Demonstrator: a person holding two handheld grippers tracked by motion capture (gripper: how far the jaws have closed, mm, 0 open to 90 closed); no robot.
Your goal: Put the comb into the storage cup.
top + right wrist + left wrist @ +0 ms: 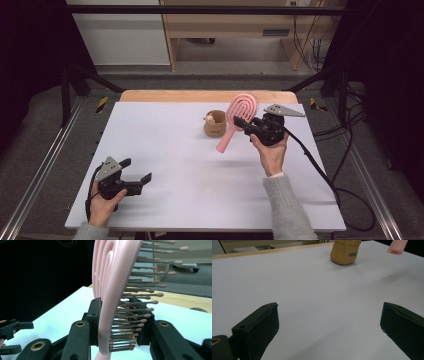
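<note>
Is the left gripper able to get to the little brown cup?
Probably yes. The left gripper is open, and bare table lies between it and the cup, with nothing in the way.

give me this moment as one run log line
right gripper: shut on pink hairbrush, held off the table | left gripper: open, empty, low over white table | brown cup: upright beside brush

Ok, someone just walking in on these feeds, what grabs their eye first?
The pink hairbrush, held up off the table at right of centre by the right gripper, its fingers clamped on the head near the bristles. Next, the tan cup just left of it, and the left gripper open and empty near the front left corner.
</note>
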